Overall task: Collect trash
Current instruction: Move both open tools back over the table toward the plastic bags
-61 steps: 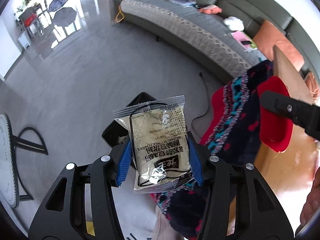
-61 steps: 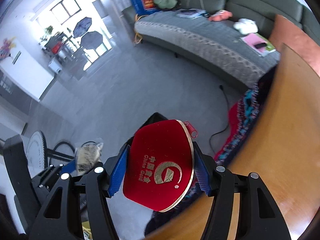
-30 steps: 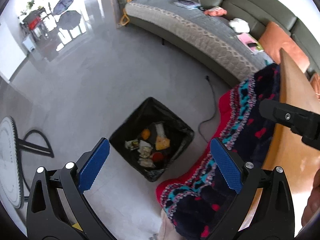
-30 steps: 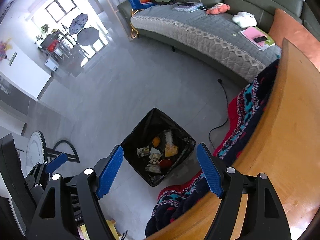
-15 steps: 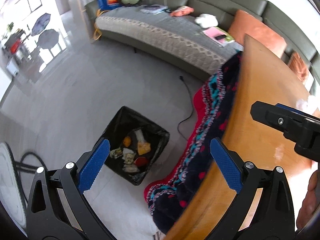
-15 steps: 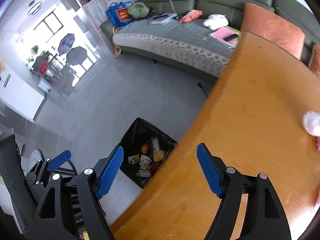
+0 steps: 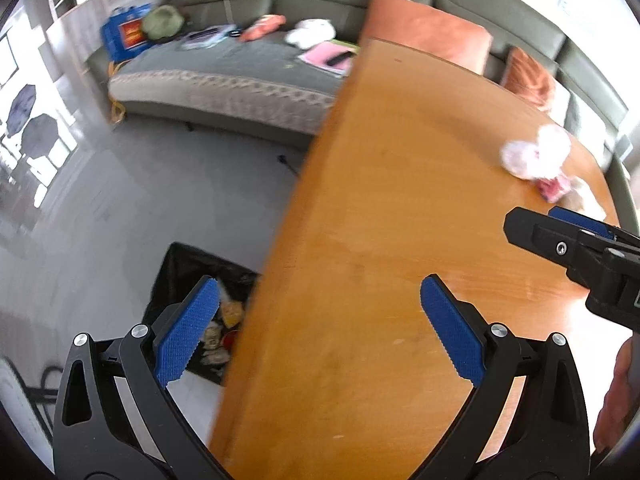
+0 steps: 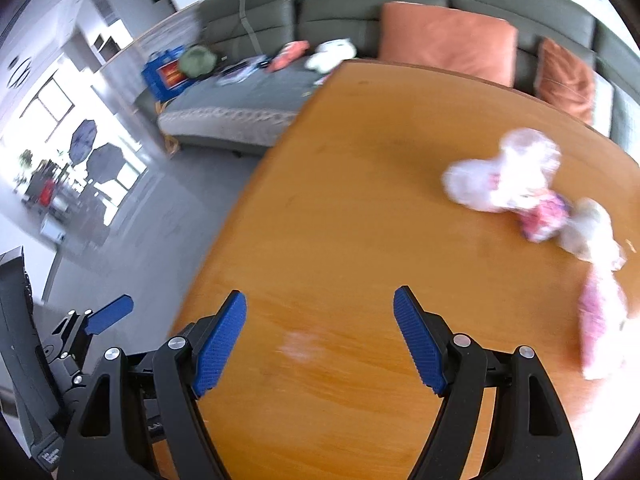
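My left gripper (image 7: 320,316) is open with nothing between its blue pads, hanging over the left edge of the wooden table (image 7: 400,220). My right gripper (image 8: 320,332) is open and empty too, above the table's near part; it also shows at the right of the left wrist view as the right gripper (image 7: 568,236). On the floor left of the table stands the black-lined trash bin (image 7: 180,268) holding several wrappers. A blurred heap of trash lies on the table's far right: white crumpled plastic (image 8: 504,176), a pink wrapper (image 8: 544,216) and a pale pink packet (image 8: 600,320).
A grey sofa (image 8: 248,96) with orange cushions (image 8: 448,40) and scattered items runs behind the table. Grey tiled floor (image 7: 140,184) spreads to the left. A hand (image 7: 616,392) shows at the right edge of the left wrist view.
Both grippers let go of the soymilk packet and the red pouch over the bin, then swung right from above the bin to above the table. The trash heap has come into view.
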{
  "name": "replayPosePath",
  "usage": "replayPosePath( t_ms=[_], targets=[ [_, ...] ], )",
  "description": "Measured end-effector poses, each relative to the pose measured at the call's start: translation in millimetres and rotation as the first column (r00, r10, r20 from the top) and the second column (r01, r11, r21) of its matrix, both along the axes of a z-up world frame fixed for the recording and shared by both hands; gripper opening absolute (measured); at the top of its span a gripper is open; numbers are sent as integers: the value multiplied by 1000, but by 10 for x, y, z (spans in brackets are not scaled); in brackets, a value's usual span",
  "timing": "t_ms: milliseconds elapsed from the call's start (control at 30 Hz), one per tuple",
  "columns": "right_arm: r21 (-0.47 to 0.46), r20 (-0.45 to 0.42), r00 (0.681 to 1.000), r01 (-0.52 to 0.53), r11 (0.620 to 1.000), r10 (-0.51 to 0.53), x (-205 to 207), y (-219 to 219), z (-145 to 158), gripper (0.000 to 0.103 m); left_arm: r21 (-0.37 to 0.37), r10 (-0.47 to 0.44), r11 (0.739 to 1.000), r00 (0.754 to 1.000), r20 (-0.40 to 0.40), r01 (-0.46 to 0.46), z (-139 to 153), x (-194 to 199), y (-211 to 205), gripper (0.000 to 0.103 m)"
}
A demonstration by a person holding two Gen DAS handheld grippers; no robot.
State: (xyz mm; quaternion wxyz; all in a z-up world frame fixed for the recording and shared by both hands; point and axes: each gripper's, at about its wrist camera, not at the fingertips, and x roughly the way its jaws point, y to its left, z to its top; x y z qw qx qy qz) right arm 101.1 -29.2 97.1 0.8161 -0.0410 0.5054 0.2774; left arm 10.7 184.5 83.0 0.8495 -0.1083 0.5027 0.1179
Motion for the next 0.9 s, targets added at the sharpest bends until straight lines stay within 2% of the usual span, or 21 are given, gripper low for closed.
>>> replayPosePath(
  t_ms=[267, 400, 567, 667, 800, 900],
  targets=[
    [-36, -14, 991, 134, 990, -135, 300, -856, -43, 77, -9, -101, 995, 995, -3, 101, -5, 285, -557, 97],
    [-62, -50, 978, 198, 978, -201, 368, -1252, -180, 77, -16, -130, 991, 991, -8, 130, -13, 396, -781, 97],
    [-135, -78, 949, 292, 947, -304, 429, -1765, -403, 77, -15, -160, 987, 987, -20, 160, -41, 511, -993, 97],
    [-175, -69, 923, 364, 915, -380, 486, -2001, -504, 77, -7, -180, 984, 983, -30, 180, -47, 575, -1101, 97],
    [-201, -27, 894, 434, 878, -448, 593, -2179, -540, 77, 7, -206, 978, 978, -39, 206, -36, 657, -1208, 97],
    [-207, -24, 881, 457, 865, -472, 679, -2266, -585, 77, 14, -220, 975, 974, -44, 221, -18, 706, -1250, 97]
  ],
)
